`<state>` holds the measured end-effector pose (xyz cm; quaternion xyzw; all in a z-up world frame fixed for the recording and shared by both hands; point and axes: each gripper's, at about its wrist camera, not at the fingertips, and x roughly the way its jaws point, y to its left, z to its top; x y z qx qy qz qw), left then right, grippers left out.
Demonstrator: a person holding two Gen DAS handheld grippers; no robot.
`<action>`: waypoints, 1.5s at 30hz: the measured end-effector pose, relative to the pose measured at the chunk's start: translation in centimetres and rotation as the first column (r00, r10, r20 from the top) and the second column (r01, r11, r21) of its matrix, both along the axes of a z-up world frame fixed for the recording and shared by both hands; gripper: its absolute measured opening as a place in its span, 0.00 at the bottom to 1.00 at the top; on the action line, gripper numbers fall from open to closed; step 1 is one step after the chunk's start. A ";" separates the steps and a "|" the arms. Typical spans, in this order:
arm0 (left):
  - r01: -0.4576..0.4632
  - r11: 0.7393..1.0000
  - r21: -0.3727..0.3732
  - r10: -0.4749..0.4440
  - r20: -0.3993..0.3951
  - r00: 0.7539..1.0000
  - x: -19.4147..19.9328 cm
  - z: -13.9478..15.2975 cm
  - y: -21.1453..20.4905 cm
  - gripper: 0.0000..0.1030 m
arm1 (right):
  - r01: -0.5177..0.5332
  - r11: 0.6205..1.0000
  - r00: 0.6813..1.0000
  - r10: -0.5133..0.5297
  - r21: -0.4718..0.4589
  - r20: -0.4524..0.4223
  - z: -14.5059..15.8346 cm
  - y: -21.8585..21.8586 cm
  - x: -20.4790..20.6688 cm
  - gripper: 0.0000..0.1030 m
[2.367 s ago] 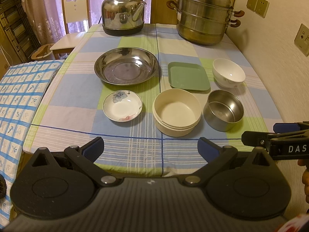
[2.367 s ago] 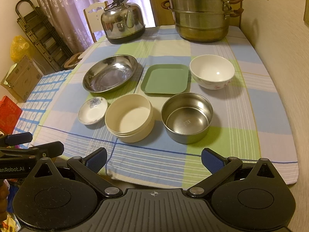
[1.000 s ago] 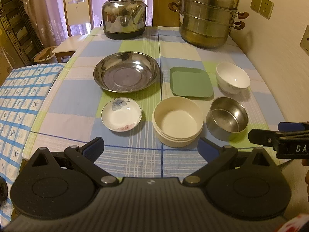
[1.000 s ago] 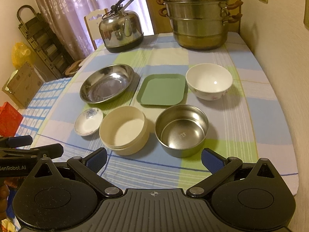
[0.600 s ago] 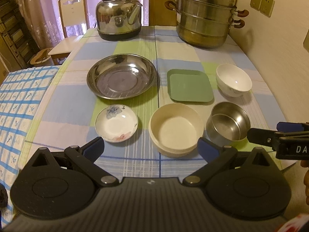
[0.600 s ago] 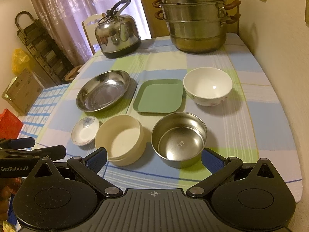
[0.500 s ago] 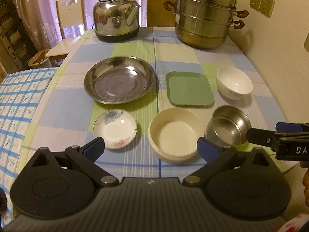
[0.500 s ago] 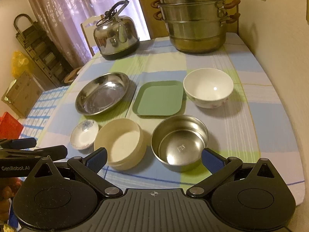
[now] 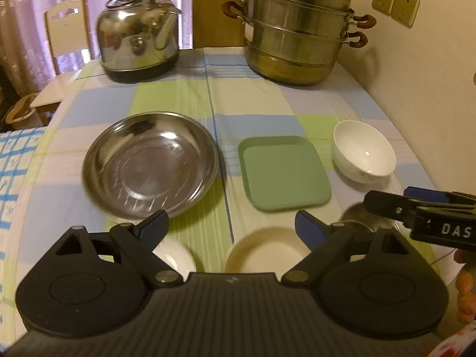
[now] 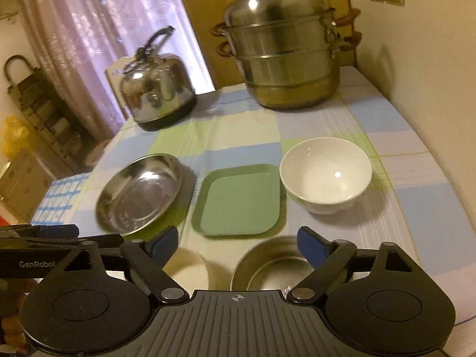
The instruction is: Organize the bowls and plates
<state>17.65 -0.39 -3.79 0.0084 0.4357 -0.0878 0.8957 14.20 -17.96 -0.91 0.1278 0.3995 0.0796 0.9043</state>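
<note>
Hovering low over the near edge of the checked tablecloth, the left gripper is holding nothing: its blue-tipped jaws are standing wide apart and have just been closing a little, with only bare cloth between them. Below its fingers the rim of a small white dish is peeking out at the left, and the cream bowl is showing just beside it, both partly hidden by the gripper body. The steel bowl is barely visible behind the right gripper, which is reaching in from the right side of that view.

In the right wrist view, the right gripper is likewise empty, its jaws wide and having just narrowed slightly; the steel bowl is sitting under and between its fingers (whether a pad is touching the rim, I cannot tell). The cream bowl is lying to its left, blurred.

Farther back, three pieces are lying in a row: the wide steel plate at the left, the green square plate in the middle and the white bowl at the right, each apart from its neighbour. A kettle and a stacked steamer pot are standing at the far end.
</note>
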 end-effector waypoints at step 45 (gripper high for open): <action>0.225 0.974 -0.005 -0.223 -0.163 0.961 12.3 -10.8 -3.7 0.19 | 0.202 0.969 0.945 -0.231 -0.143 -0.230 -10.0 0.6 11.5 0.09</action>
